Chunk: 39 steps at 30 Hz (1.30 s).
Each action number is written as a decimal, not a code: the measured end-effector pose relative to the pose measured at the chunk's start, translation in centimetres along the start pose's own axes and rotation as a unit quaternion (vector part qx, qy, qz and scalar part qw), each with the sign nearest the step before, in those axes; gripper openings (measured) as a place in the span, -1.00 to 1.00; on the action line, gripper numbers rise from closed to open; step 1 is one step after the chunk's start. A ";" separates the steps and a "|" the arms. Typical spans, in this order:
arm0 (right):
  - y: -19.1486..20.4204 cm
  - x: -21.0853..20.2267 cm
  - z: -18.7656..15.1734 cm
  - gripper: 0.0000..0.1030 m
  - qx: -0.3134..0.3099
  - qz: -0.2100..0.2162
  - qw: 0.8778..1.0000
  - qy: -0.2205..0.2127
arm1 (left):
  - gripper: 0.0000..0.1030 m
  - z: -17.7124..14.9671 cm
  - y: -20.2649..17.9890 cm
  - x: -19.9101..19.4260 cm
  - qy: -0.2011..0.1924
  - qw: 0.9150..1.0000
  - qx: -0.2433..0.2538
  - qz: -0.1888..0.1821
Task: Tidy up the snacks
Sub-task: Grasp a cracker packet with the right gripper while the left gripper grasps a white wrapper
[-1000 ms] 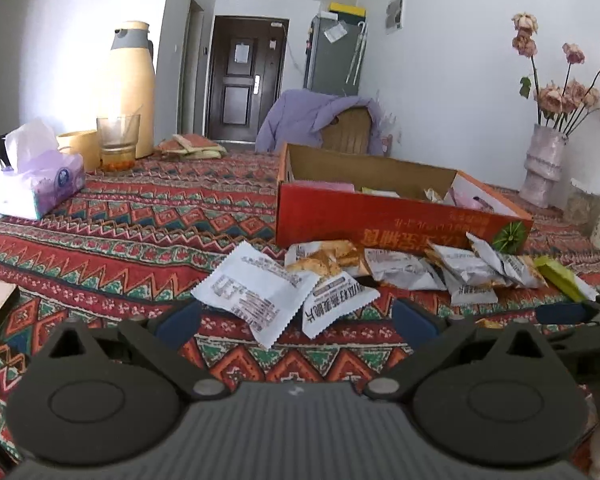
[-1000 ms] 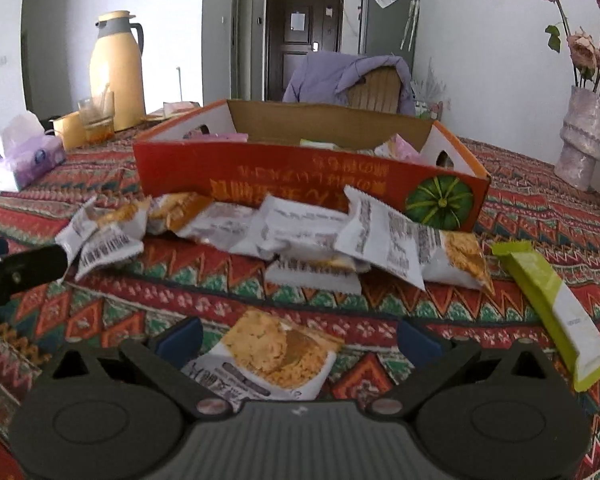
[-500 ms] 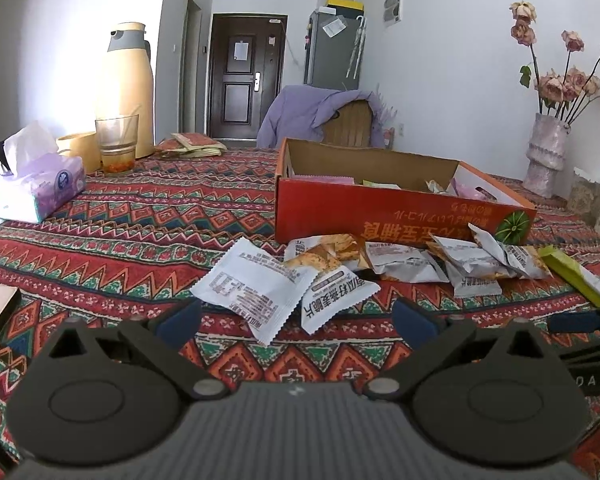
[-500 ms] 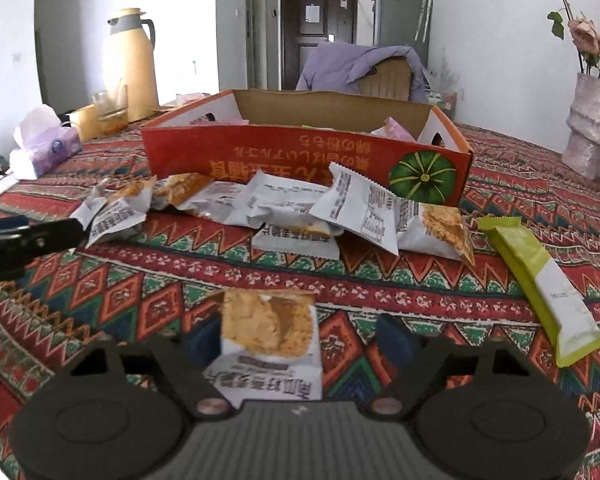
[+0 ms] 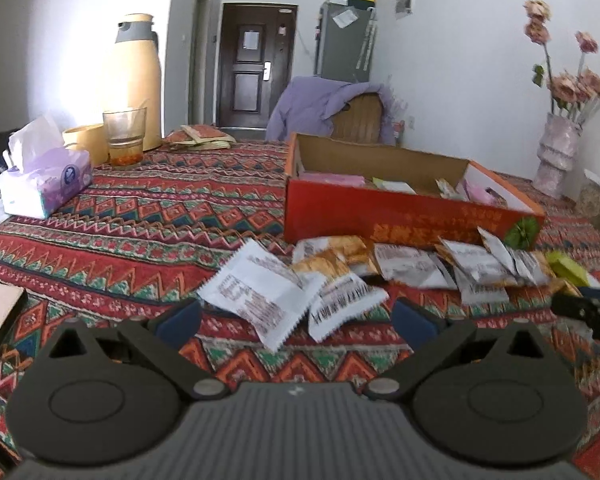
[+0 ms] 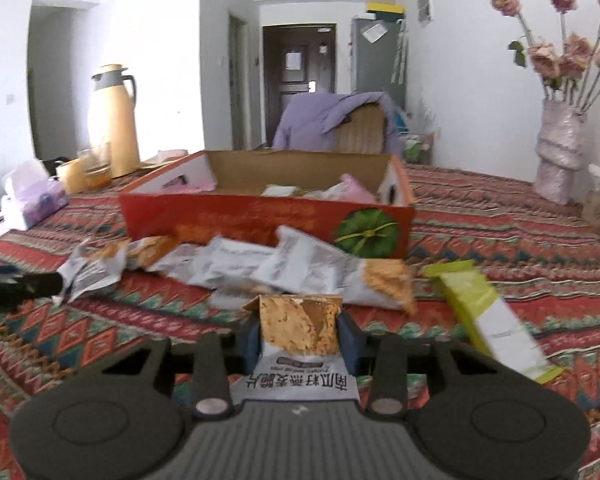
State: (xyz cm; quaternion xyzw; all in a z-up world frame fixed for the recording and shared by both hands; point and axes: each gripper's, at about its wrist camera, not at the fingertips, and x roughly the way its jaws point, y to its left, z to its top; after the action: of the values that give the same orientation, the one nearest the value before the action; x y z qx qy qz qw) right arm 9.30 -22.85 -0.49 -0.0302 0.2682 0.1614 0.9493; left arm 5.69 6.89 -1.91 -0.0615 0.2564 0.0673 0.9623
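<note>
A red cardboard box [image 5: 408,216] [image 6: 236,216] stands on the patterned tablecloth with a few snacks inside. Several white and orange snack packets [image 5: 340,276] [image 6: 268,264] lie in a row in front of it. My right gripper [image 6: 299,340] is shut on one snack packet [image 6: 299,330] and holds it lifted above the cloth. My left gripper [image 5: 296,316] is open and empty, low over the cloth just in front of the nearest white packet [image 5: 260,292]. A green snack bar [image 6: 488,316] lies to the right of the row.
A tissue box [image 5: 44,184], a glass [image 5: 124,136] and a tall yellow thermos [image 5: 138,80] stand at the far left. A vase of dried flowers [image 6: 560,160] stands at the far right. A chair draped in purple cloth [image 6: 340,120] is behind the table.
My right gripper closed on the snack packet that lay between its fingers and lifted it off the cloth. My left gripper stayed open and barely moved.
</note>
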 end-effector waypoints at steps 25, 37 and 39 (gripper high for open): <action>-2.1 1.5 -0.1 -0.25 0.033 -0.029 0.998 -0.043 | 0.82 4.0 3.3 6.9 0.111 0.985 -0.107 0.081; -1.6 1.4 -0.2 -0.24 0.023 -0.047 0.998 -0.043 | 0.59 3.9 4.5 6.7 0.126 0.990 -0.043 0.052; -1.5 1.4 -0.2 -0.24 0.020 -0.050 0.998 -0.041 | 0.58 3.7 5.0 6.7 0.132 0.989 -0.043 0.052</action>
State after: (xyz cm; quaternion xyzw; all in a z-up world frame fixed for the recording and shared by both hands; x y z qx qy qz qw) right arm 10.88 -23.91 -1.41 -0.0177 0.2299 0.1093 0.9669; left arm 12.41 13.00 -2.52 -0.0979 0.3812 0.1191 0.9116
